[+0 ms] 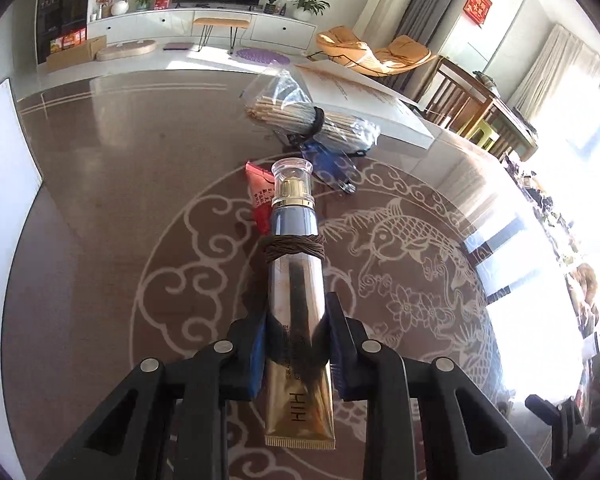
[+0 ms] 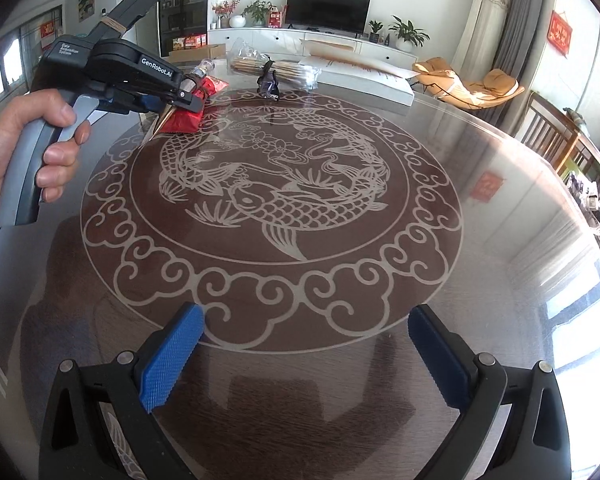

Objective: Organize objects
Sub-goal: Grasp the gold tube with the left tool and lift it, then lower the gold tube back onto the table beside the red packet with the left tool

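My left gripper [image 1: 298, 320] is shut on a gold and silver cosmetic tube [image 1: 296, 288] with a clear cap and a brown band wound round it. It holds the tube above the table, cap pointing away. Past the cap lie a red packet [image 1: 260, 196], a blue-black object [image 1: 332, 166] and a bagged bundle of chopsticks [image 1: 312, 120]. In the right wrist view the left gripper [image 2: 180, 100] with the tube [image 2: 192, 80] hovers over the red packet [image 2: 188, 118] at the far left. My right gripper [image 2: 304, 356] is open and empty above the near table.
The round glass table [image 2: 500, 240] has a carp pattern in its middle. A white box [image 2: 364, 76] lies at its far edge behind the chopsticks [image 2: 276, 66]. A white board [image 1: 4, 184] stands at the left. Wooden chairs [image 2: 556, 140] stand at the right.
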Demonstrator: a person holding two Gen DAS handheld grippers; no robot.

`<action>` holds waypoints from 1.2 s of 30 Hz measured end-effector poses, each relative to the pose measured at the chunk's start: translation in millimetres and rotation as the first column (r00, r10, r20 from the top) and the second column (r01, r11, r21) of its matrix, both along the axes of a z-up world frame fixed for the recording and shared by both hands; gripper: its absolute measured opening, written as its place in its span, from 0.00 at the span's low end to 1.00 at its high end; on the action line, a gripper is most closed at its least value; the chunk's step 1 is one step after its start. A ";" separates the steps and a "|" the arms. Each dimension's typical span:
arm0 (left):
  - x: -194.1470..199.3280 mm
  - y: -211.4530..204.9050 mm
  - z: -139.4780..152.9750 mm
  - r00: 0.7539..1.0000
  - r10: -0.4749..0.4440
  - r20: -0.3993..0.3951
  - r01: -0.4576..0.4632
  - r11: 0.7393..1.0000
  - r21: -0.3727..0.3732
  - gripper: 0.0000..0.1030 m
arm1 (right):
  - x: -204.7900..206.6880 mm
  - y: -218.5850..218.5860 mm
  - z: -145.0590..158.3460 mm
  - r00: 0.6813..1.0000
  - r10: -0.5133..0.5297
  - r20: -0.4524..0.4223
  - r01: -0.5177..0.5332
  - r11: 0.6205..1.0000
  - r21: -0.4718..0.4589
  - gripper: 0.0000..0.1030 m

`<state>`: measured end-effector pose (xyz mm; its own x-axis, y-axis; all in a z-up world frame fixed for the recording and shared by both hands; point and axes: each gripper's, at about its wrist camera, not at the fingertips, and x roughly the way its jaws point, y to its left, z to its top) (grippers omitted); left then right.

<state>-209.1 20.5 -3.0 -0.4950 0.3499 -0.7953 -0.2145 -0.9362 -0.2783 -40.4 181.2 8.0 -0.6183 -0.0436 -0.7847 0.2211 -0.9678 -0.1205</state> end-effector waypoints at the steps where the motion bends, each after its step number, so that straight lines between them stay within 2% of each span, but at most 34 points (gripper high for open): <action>1: 25.8 5.2 0.4 1.000 0.001 -0.009 -0.001 1.000 0.003 0.25 | 0.0 0.1 0.1 1.000 0.000 0.000 0.000 1.000 -0.001 0.99; 3: 79.1 7.4 -0.5 0.999 0.038 -0.017 -0.037 0.999 0.020 0.26 | -0.4 -0.2 0.0 1.000 0.000 0.002 0.000 1.000 -0.003 0.99; 6: 146.2 -7.2 -0.1 0.988 0.155 -0.019 -0.155 0.988 0.019 0.28 | -0.3 -0.3 0.2 1.000 0.000 0.002 0.000 1.000 -0.004 0.99; 7: 163.0 -17.2 1.3 0.981 0.194 -0.019 -0.194 0.981 0.021 0.34 | -0.3 -0.1 0.2 1.000 0.001 0.002 -0.001 1.000 -0.005 0.99; 8: 176.3 -26.4 2.4 0.974 0.227 -0.020 -0.226 0.974 0.025 0.50 | -0.2 -0.2 0.1 1.000 0.002 0.003 -0.002 1.000 -0.006 0.99; 9: 187.4 -35.5 2.9 0.964 0.266 -0.025 -0.265 0.964 0.029 0.60 | -0.1 -0.3 0.0 1.000 0.003 0.003 -0.003 1.000 -0.006 0.99; 10: 196.0 -44.6 2.6 0.951 0.309 -0.030 -0.308 0.951 0.028 0.77 | 0.0 -0.5 0.1 1.000 0.004 0.003 -0.004 1.000 -0.007 0.99; 11: 202.3 -51.9 1.7 0.937 0.348 -0.034 -0.348 0.937 0.023 0.80 | 0.1 -0.4 0.1 1.000 0.007 0.004 -0.007 1.000 -0.008 0.99; 13: 207.5 -72.2 3.2 0.919 0.393 -0.042 -0.392 0.920 0.022 0.80 | 0.3 -0.1 -0.1 1.000 0.012 0.006 -0.012 1.000 -0.011 0.99; 15: 207.6 -75.2 2.6 0.907 0.418 -0.056 -0.420 0.907 -0.023 0.80 | 0.7 0.0 -0.2 1.000 0.015 0.007 -0.015 1.000 -0.014 0.99; 18: 204.9 -65.4 0.3 0.909 0.409 -0.081 -0.417 0.900 -0.128 0.80 | 1.2 0.1 -0.5 1.000 0.016 0.008 -0.016 1.000 -0.016 0.99; 22: 203.9 -48.1 -5.3 0.915 0.386 -0.115 -0.403 0.873 -0.274 0.81 | 1.0 0.3 -0.5 1.000 0.016 0.009 -0.016 1.000 -0.017 0.99; 24: 202.6 -50.7 -5.4 0.910 0.400 -0.111 -0.415 0.869 -0.270 0.85 | 1.0 0.4 -0.6 1.000 0.016 0.009 -0.016 1.000 -0.017 0.99; 26: 200.4 -56.0 -6.3 0.902 0.421 -0.095 -0.431 0.862 -0.266 0.94 | 1.1 0.2 -0.5 1.000 0.016 0.008 -0.016 1.000 -0.014 0.99; 28: 198.5 -55.1 -7.1 0.905 0.417 -0.089 -0.425 0.863 -0.273 0.97 | 0.8 -0.3 -0.2 1.000 0.015 0.006 -0.015 1.000 -0.010 1.00; 36: 198.5 -54.6 -7.0 0.905 0.417 -0.088 -0.425 0.863 -0.273 0.98 | 1.2 -0.8 -0.5 1.000 0.015 0.002 -0.015 1.000 0.000 1.00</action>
